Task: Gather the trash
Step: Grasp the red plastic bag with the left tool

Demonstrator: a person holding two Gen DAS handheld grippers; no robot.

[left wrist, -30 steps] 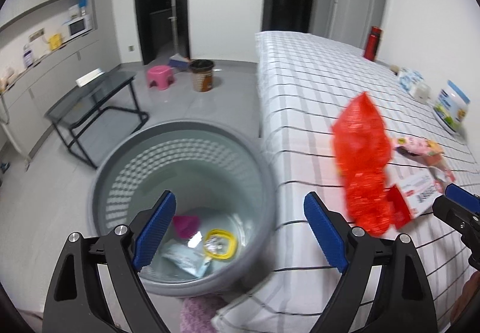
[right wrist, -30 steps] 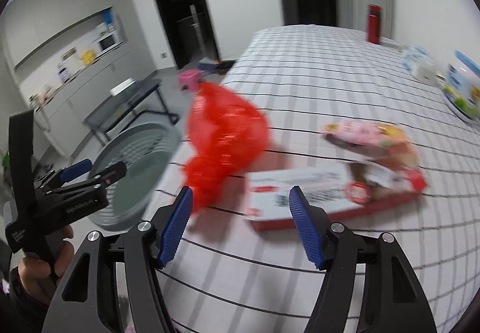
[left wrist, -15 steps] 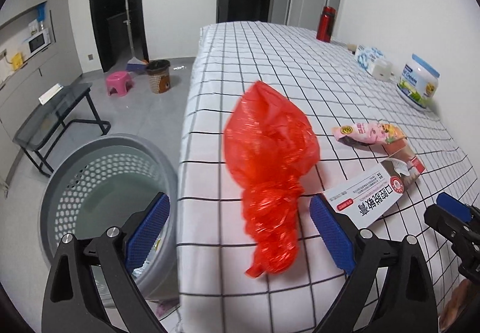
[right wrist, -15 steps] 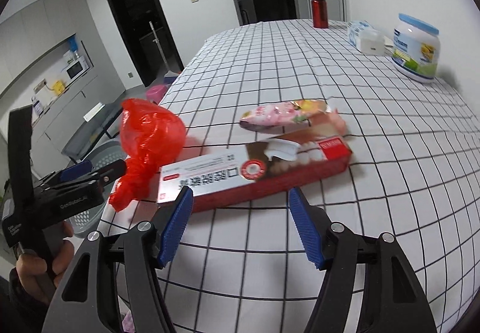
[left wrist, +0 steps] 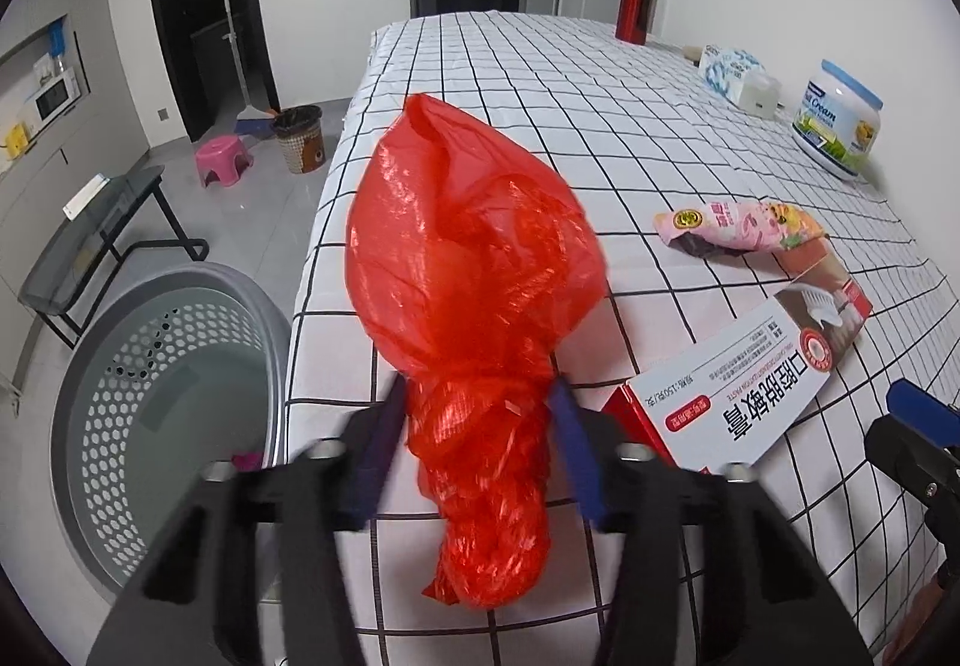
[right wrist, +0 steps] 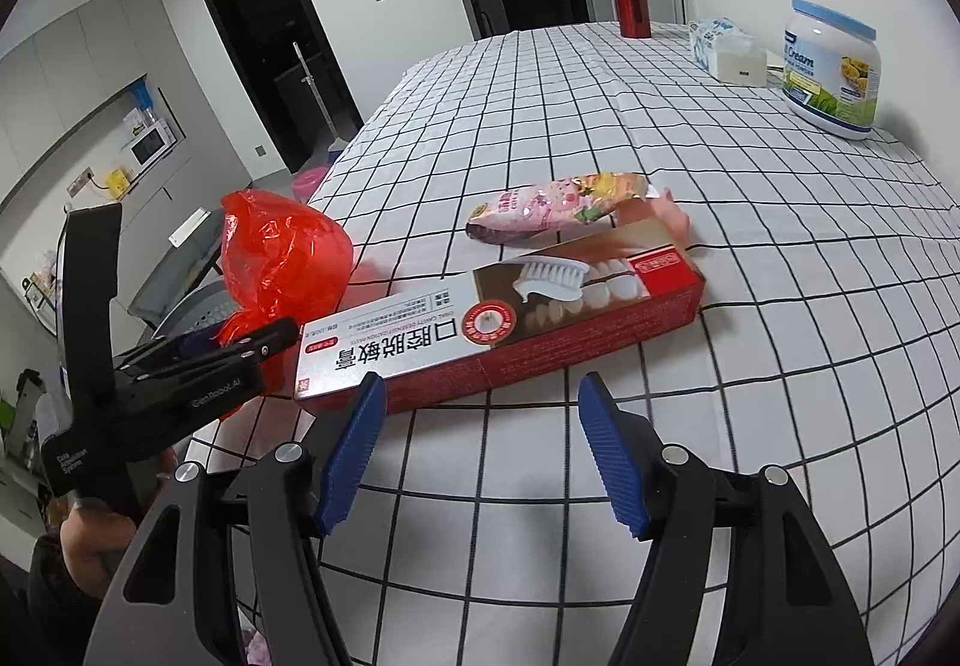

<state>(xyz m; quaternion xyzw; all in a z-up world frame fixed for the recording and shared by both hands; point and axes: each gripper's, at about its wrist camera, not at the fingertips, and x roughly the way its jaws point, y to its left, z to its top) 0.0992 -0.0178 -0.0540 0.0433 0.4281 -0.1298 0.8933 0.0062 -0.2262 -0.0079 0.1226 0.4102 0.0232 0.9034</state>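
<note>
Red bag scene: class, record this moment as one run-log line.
left gripper: closing on red bag neck | right gripper: open, empty, before toothpaste box | basket: beside table

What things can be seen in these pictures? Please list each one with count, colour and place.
plastic bag: 1, red, table edge, between left gripper's closing jaws
toothpaste box: 1, red-white, beside bag
snack packet: 1, pink, behind box
jar: 1, white-blue, far right
tissue pack: 1, white-blue, beside jar
bottle: 1, red, far end
laundry basket: 1, grey, floor
stool: 1, pink, floor
left gripper: black-blue
right gripper: black-blue, open, empty
</note>
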